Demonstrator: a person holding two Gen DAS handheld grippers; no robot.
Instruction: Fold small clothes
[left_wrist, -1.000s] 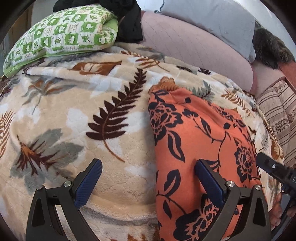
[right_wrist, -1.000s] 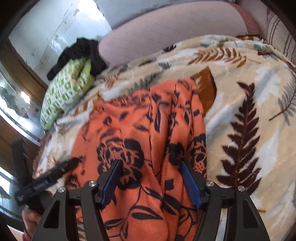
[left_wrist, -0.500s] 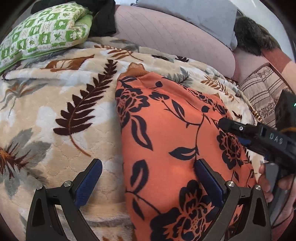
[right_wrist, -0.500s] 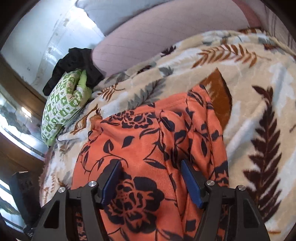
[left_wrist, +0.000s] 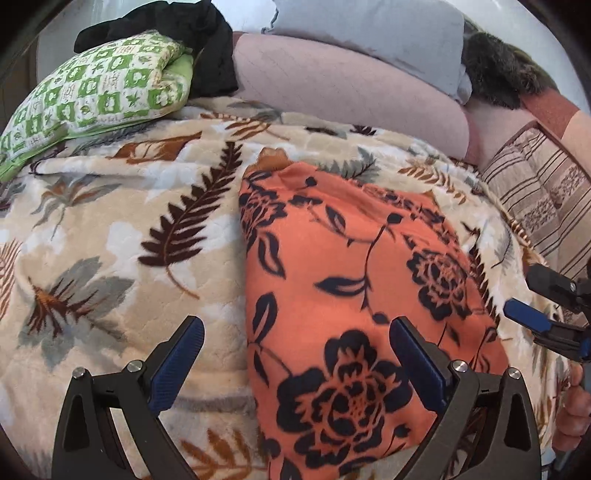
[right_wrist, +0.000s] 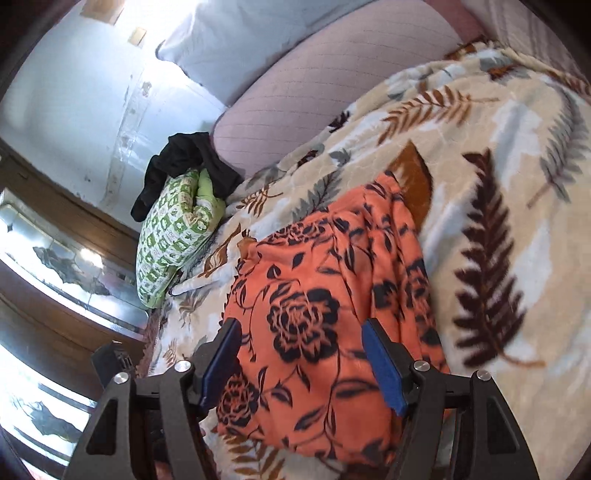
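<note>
A bed is covered by a cream leaf-print blanket (left_wrist: 110, 236), with a long pink bolster (left_wrist: 332, 85) along its far side. On the blanket lies the orange floral garment (left_wrist: 351, 280), folded into a rough rectangle. A green-and-white checked pillow (left_wrist: 99, 88) sits at the far left, black cloth (left_wrist: 207, 55) heaped behind it. The left gripper (left_wrist: 295, 365) hangs released, jaws wide, above the garment's left edge; the right gripper (right_wrist: 303, 365) hangs likewise spread, clasping nothing.
</note>
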